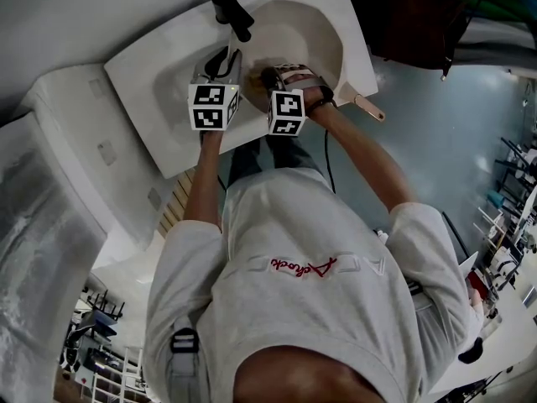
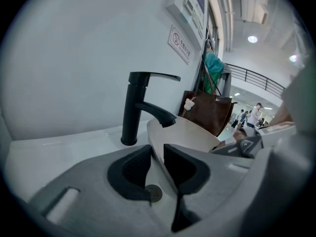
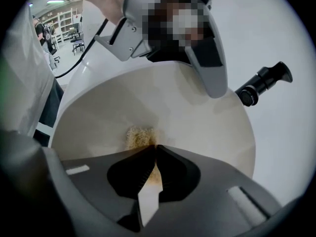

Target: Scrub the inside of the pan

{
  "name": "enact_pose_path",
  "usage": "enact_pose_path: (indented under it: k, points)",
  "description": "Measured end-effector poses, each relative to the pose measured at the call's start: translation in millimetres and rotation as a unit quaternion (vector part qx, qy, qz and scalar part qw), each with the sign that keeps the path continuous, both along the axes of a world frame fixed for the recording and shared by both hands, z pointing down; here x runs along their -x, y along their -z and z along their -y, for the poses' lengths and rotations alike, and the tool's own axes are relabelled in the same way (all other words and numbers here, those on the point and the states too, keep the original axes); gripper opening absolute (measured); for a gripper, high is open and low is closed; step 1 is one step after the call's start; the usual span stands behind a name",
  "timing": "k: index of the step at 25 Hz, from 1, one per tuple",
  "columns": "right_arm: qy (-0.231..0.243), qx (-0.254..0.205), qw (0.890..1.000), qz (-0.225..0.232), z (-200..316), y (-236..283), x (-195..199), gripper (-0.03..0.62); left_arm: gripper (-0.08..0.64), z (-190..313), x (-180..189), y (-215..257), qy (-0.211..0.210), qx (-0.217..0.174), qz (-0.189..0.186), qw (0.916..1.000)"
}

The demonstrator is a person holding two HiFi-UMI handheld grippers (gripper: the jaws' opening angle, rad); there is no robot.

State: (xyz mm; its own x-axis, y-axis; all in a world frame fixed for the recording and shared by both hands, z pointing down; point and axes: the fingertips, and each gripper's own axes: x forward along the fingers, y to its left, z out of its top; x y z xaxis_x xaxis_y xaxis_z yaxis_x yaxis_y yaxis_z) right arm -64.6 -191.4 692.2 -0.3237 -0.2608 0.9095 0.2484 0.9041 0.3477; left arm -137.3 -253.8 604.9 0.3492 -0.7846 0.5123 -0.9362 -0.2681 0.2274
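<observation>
The white sink [image 1: 147,82] holds the cream pan [image 3: 197,127], tipped up under the black faucet [image 2: 133,107], with its handle [image 1: 369,107] running out toward my right side. My left tongs [image 2: 157,154] are clamped on the pan's thin rim and steady it. My right tongs [image 3: 154,153] are pinched on a small yellowish scrubber [image 3: 139,137]. It touches the inner wall just ahead of their tips, so I judge the right hand does the scrubbing.

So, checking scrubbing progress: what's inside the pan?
Inside the cream-white pan, a yellowish scrubbing pad, pinched in the right gripper's jaws, presses the pan's wall. The surface under the pad and jaws is covered.
</observation>
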Motion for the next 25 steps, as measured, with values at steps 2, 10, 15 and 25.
enact_pose_path:
  k: [2,10,15,25]
  points:
    - [-0.001,0.006,1.000,-0.004,-4.1,-4.0,-5.5,0.025,0.081,0.1,-0.2,0.0,0.000,0.000,0.000,1.0000]
    - [0.005,0.014,1.000,-0.025,-8.6,-8.4,-23.0,0.025,0.081,0.6,0.0,-0.7,0.000,0.000,-0.001,1.0000]
    - [0.007,0.009,1.000,-0.022,-6.1,-7.2,-23.9,0.025,0.081,1.0,0.5,-0.9,0.004,0.000,0.000,1.0000]
    - [-0.013,-0.048,0.999,0.001,52.9,21.5,-22.1,0.025,0.081,0.7,-0.4,-0.4,0.004,0.000,0.000,1.0000]
